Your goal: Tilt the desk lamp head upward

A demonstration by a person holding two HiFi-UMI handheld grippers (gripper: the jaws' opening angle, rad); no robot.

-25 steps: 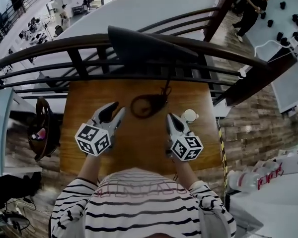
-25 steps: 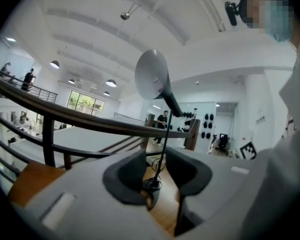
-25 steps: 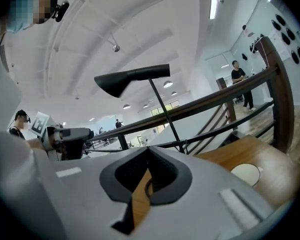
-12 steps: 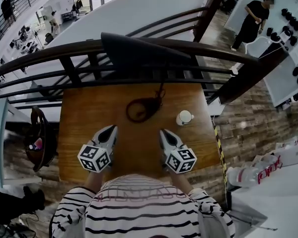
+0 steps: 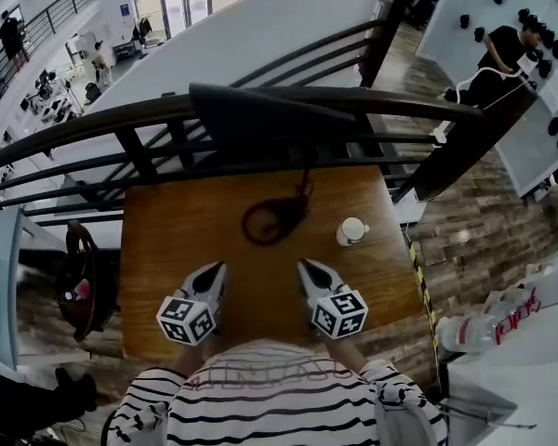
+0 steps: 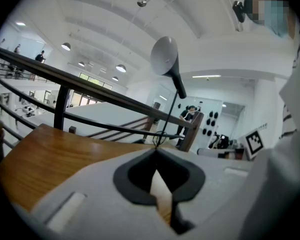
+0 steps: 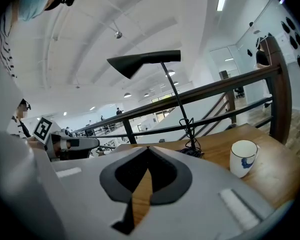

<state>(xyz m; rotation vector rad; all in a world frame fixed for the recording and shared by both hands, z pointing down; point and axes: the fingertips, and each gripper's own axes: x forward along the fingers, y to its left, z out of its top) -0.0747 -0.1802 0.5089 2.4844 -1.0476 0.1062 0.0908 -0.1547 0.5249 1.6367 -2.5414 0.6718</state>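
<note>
A black desk lamp stands at the far middle of the wooden table (image 5: pixel 167 249). Its ring base and coiled cord (image 5: pixel 274 219) lie on the wood. The wedge-shaped lamp head (image 5: pixel 260 114) hangs high over the railing. From below, the lamp head (image 7: pixel 142 61) sits level on a thin slanted stem; it also shows as a lamp head (image 6: pixel 164 55) above the stem. My left gripper (image 5: pixel 218 270) and right gripper (image 5: pixel 304 268) rest side by side near the table's front edge, both shut and empty, well short of the lamp.
A white cup (image 5: pixel 352 231) with a blue mark stands right of the lamp base, ahead of the right gripper. A dark railing (image 5: pixel 149 142) runs behind the table above a stairwell. A bag (image 5: pixel 79 282) sits left of the table. A person (image 5: pixel 502 59) stands far right.
The left gripper's jaws have closed. Both grippers have drawn back from the lamp base toward the table's near edge.
</note>
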